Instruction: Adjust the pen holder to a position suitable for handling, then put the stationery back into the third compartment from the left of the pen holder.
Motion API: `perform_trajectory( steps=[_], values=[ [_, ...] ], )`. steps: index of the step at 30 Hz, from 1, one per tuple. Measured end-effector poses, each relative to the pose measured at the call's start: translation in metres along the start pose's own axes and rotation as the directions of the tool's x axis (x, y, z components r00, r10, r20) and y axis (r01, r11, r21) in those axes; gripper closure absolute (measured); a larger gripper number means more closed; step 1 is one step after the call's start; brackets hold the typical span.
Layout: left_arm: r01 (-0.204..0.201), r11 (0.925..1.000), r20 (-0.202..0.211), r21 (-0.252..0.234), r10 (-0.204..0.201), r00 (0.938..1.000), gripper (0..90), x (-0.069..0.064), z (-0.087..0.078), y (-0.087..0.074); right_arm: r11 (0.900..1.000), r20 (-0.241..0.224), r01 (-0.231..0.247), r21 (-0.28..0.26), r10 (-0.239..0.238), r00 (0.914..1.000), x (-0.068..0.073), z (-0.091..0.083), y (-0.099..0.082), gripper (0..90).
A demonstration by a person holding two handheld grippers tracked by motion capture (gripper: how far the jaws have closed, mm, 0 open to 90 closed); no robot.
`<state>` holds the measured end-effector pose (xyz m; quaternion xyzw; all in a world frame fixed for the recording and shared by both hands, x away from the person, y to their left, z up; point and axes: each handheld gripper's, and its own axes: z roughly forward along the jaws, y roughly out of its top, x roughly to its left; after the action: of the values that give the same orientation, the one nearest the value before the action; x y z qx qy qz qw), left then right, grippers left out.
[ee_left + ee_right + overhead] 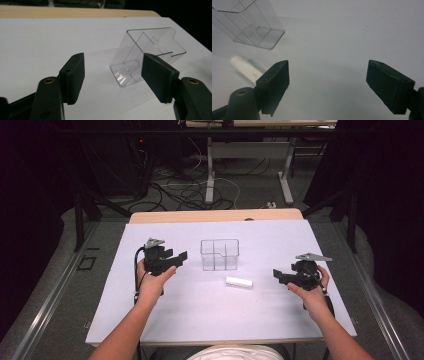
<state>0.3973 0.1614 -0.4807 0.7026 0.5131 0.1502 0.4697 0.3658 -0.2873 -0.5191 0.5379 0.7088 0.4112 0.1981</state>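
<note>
2 forearms come in from the bottom of the high view, each hand wrapped round its own tool. The left tongs (175, 256) sit level above the desk (190, 315), pointing toward the clear plastic organiser (219, 254), close to its left wall but apart from it. In the left gripper view those jaws stand released with only bare desk between them, and the organiser (147, 55) lies just beyond the right-hand jaw. The right tongs (278, 275) are held low at the desk's right side, aimed toward the middle, jaws spread with nothing between them. The white tube (239, 282) lies flat in front of the organiser, between the 2 hands and nearer the right one; in the right gripper view, the tube (243, 67) runs behind 1 jaw. The organiser stands upright near the centre, its 3 visible compartments empty. A white sheet covers the desk, with a wooden strip (215, 215) showing at the far edge. Wide bare surface lies on every side. Behind, cables (185, 192) sprawl on a grey floor.
</note>
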Motion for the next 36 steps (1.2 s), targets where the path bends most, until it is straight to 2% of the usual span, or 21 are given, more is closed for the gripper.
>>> perform_trajectory(
  steps=[1, 3, 8, 9, 10, 14, 19, 23, 28, 31, 34, 36],
  values=[
    [-0.019, 0.9998, 0.011, -0.009, 0.020, 0.9997, 35.2, 0.000, -0.002, -0.001, 1.0000, 0.000, 0.000, 0.000, 0.000, 1.0000, 0.000, 0.000, 0.000, 19.8],
    [-0.048, 0.9988, 0.021, -0.010, 0.048, 0.9986, 29.5, 0.000, -0.005, -0.003, 0.9999, -0.006, 0.013, 0.001, -0.013, 0.9999, 0.002, -0.001, 0.000, 21.2],
    [-0.082, 0.9966, 0.020, 0.008, 0.081, 0.9965, 25.2, 0.002, -0.013, -0.010, 0.9995, -0.026, 0.032, 0.001, -0.032, 0.9991, 0.005, 0.000, 0.000, 22.6],
    [-0.090, 0.9959, 0.020, 0.010, 0.090, 0.9958, 21.7, 0.003, -0.014, -0.012, 0.9988, -0.031, 0.048, 0.002, -0.048, 0.9983, 0.005, 0.000, 0.000, 22.8],
    [-0.091, 0.9958, 0.023, 0.015, 0.090, 0.9956, 17.6, 0.004, -0.015, -0.014, 0.9991, -0.036, 0.042, 0.002, -0.042, 0.9985, 0.007, 0.001, 0.000, 22.9],
    [-0.082, 0.9966, 0.030, 0.004, 0.082, 0.9962, 13.6, 0.009, -0.019, -0.021, 0.9978, -0.048, 0.067, -0.004, -0.067, 0.9966, 0.010, 0.001, 0.001, 23.0],
    [-0.070, 0.9975, 0.026, -0.009, 0.071, 0.9972, 1.3, 0.015, -0.025, -0.026, 0.9954, -0.067, 0.095, -0.014, -0.095, 0.9932, 0.012, 0.003, 0.001, 23.2],
    [-0.076, 0.9970, 0.017, -0.008, 0.076, 0.9969, 0.2, 0.018, -0.026, -0.029, 0.9920, -0.087, 0.126, -0.010, -0.127, 0.9881, 0.017, 0.005, 0.004, 26.0],
    [-0.078, 0.9967, 0.015, -0.025, 0.078, 0.9968, 0.2, 0.019, -0.027, -0.030, 0.9842, -0.121, 0.176, 0.014, -0.173, 0.9774, 0.023, 0.006, 0.013, 31.2],
    [-0.095, 0.9946, 0.006, -0.042, 0.095, 0.9954, 0.2, 0.020, -0.027, -0.031, 0.9748, -0.135, 0.220, 0.036, -0.214, 0.9676, 0.028, 0.010, 0.019, 33.4],
    [-0.100, 0.9943, 0.008, -0.035, 0.101, 0.9949, 0.3, 0.021, -0.026, -0.033, 0.9632, -0.164, 0.259, 0.074, -0.244, 0.9558, 0.035, 0.015, 0.025, 34.4],
    [-0.111, 0.9935, 0.005, -0.025, 0.111, 0.9938, 0.4, 0.021, -0.026, -0.035, 0.9489, -0.187, 0.303, 0.088, -0.283, 0.9407, 0.042, 0.018, 0.030, 36.1]
  ],
)
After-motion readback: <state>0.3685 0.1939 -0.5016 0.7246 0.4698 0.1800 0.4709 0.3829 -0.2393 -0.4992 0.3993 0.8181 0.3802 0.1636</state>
